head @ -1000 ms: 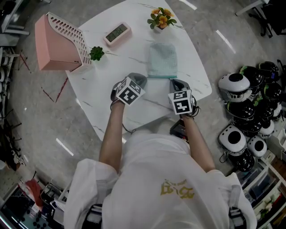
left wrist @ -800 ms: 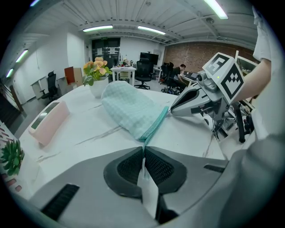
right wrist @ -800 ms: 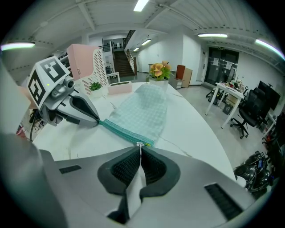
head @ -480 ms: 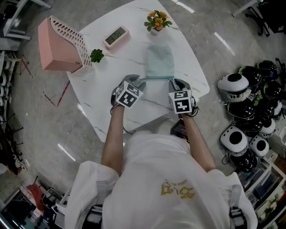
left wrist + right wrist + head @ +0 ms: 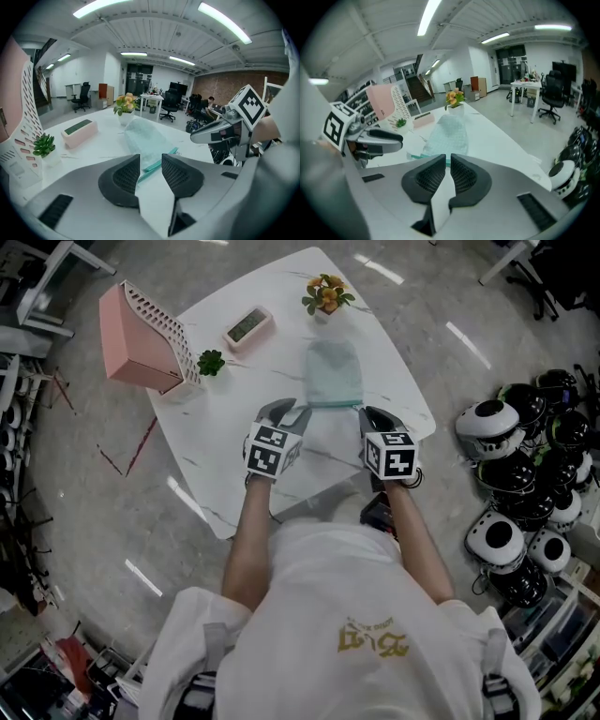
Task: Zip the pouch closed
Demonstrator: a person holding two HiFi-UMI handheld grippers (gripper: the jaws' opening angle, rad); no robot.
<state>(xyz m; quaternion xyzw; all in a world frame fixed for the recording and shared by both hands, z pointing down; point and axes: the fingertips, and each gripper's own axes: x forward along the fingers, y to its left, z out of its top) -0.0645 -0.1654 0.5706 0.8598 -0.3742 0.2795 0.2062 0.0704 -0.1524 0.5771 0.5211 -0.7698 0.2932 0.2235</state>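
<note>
**Both claws off the pouch, zip edge just ahead**

Head view: your left claw and right claw hover over the near part of the glossy, marble-veined white desk. The pouch lies flat just beyond and between them. Neither claw touches it.

Left gripper view: your left claw stands spread, having just sprung apart and eased back a little. Nothing sits between its ribbed black pads. Just ahead, a teal zip tape edges the soft, pale-mint, finely textured pouch.

Right gripper view: your right claw has just been closing back in, leaving a thin, empty slit. The pouch lies ahead and slightly left.

This reads as a release. Whether the zip is fully shut cannot be told. If it is not, anchor the limp fabric at the zip's end with your left claw. Then take a fine pinch on the slider with your right.
</note>
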